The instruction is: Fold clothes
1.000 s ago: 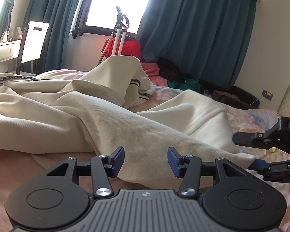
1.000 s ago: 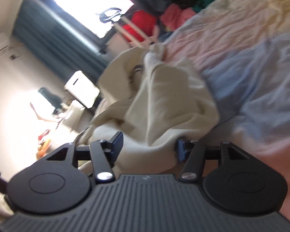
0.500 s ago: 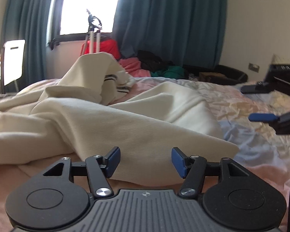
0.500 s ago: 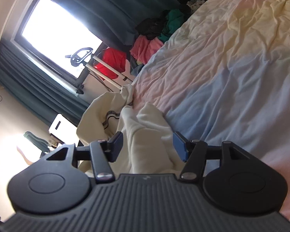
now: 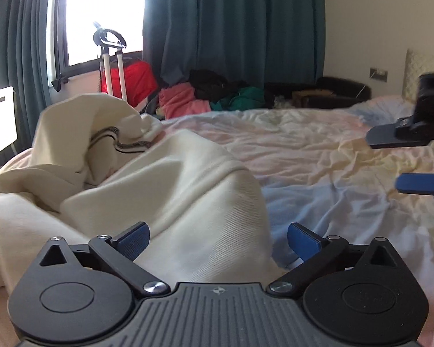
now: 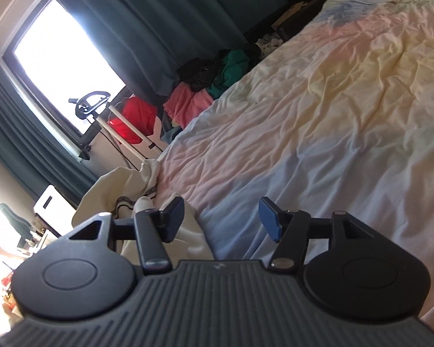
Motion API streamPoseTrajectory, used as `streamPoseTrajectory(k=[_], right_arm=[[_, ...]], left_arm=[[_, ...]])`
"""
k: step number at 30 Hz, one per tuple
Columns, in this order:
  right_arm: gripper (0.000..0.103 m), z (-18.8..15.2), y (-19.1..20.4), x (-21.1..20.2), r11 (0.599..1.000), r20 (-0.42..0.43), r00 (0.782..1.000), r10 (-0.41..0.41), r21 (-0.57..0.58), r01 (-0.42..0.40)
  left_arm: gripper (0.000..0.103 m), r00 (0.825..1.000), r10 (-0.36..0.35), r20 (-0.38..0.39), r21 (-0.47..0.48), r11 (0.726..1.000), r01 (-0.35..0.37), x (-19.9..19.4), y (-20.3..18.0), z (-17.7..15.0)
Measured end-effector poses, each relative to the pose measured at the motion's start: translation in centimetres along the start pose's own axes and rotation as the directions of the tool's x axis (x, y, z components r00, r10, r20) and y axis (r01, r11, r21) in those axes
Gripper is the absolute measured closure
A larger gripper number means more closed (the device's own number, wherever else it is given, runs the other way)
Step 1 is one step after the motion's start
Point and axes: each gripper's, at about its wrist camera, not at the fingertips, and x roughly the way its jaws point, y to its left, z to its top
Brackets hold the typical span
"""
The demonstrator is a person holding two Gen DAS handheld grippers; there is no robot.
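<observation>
left gripper (image 5: pixel 218 238): jaws just being opened wide over cream garment (image 5: pixel 170 199), nothing being gripped | right gripper (image 6: pixel 221 217): jaws being held apart, empty, over bedsheet (image 6: pixel 332 115)

Blown-out window (image 5: pixel 101 14) backlight, fisheye-bent edges, mild blur

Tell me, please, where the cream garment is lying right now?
In the left wrist view, the cream garment lies bunched on the left part of the bed, just ahead of the left gripper, with the window behind it.
</observation>
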Motion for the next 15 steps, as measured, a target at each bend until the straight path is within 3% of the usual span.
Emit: streamPoseTrajectory(k=[3,6,9,11,12,14,15], right_arm=[[0.042,0.0,-1.0,0.7,0.999,-0.017,1.000,-0.022,0.048,0.023],[0.042,-0.2,-1.6,1.5,0.997,-0.028,0.999,-0.041,0.071,0.043],[0.042,-0.5,-1.8,2.2,0.996,-0.043,0.998,-0.054,0.074,0.057],[0.042,-0.6,-2.0,2.5,0.995,-0.058,0.997,-0.050,0.087,0.054],[0.042,-0.7,-2.1,2.7,0.994,-0.064,0.997,-0.045,0.096,0.051],[0.042,-0.7,-2.4,2.9,0.993,-0.074,0.997,-0.037,0.110,0.045],[0.042,-0.8,-2.4,2.8,0.993,-0.075,0.997,-0.033,0.110,0.041]], left_arm=[[0.002,0.986,0.131,-0.104,0.046,0.991,-0.127,3.8,-1.6,0.2],[0.016,0.979,0.149,-0.138,0.058,0.988,-0.142,5.3,-1.6,0.2],[0.036,0.981,0.145,-0.129,0.086,0.987,-0.135,5.5,-1.5,0.3],[0.059,0.984,0.137,-0.117,0.096,0.987,-0.126,4.8,-1.0,0.7],[0.065,0.985,0.133,-0.112,0.100,0.987,-0.122,4.5,-0.7,0.8],[0.084,0.990,0.102,-0.100,0.037,0.994,-0.098,2.8,1.1,1.6],[0.086,0.992,0.084,-0.093,0.000,0.996,-0.085,2.0,2.1,2.0]])
